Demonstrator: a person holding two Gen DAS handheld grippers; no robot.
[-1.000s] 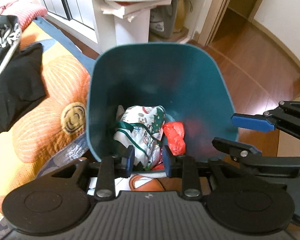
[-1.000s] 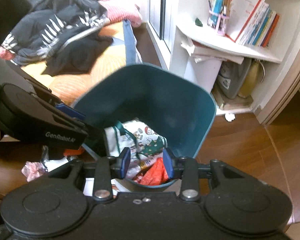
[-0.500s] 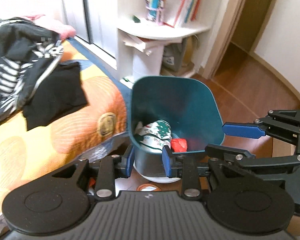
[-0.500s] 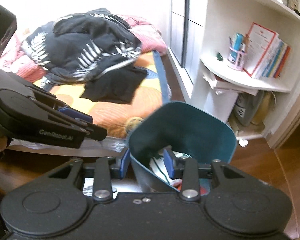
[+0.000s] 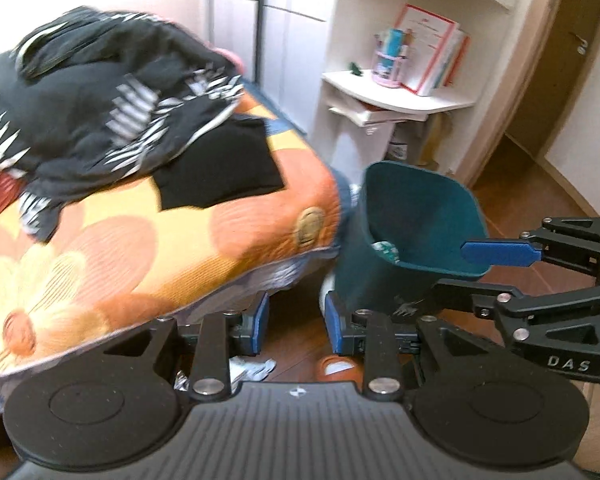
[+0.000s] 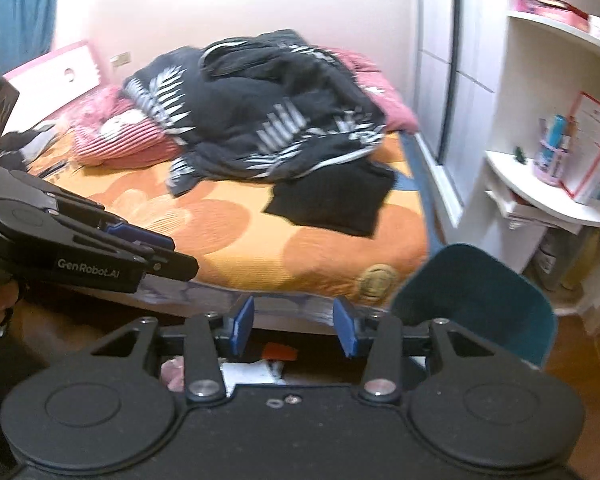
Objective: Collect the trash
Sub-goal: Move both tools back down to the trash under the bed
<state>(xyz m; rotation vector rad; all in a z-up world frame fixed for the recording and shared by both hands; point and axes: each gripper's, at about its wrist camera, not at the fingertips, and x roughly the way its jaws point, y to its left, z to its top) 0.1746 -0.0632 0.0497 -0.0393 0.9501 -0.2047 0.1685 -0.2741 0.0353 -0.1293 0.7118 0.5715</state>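
The teal trash bin point(image 5: 416, 216) stands on the wood floor beside the bed, with a printed wrapper point(image 5: 386, 248) just showing inside. My left gripper point(image 5: 296, 322) is raised and back from the bin; its jaws are opening with nothing between them. My right gripper point(image 5: 484, 272) hangs to the right, near the bin's rim. In the right wrist view the right gripper point(image 6: 294, 326) also has its jaws opening and empty, the bin point(image 6: 476, 292) is at lower right, and the left gripper point(image 6: 172, 252) is at left. Below lie white paper point(image 6: 248, 374), a pink crumple point(image 6: 172, 372) and a red scrap point(image 6: 280, 352).
A bed with an orange flowered cover point(image 5: 180, 248) carries heaped black patterned clothes point(image 5: 100, 112). A white corner shelf point(image 5: 400, 100) with books and a pen cup stands behind the bin. An orange and white object point(image 5: 336, 366) lies on the floor. A doorway opens at far right.
Both grippers have risen and drawn back from the bin, so the bin looks smaller and the bed fills the views. Both pairs of jaws stand wider apart than before.
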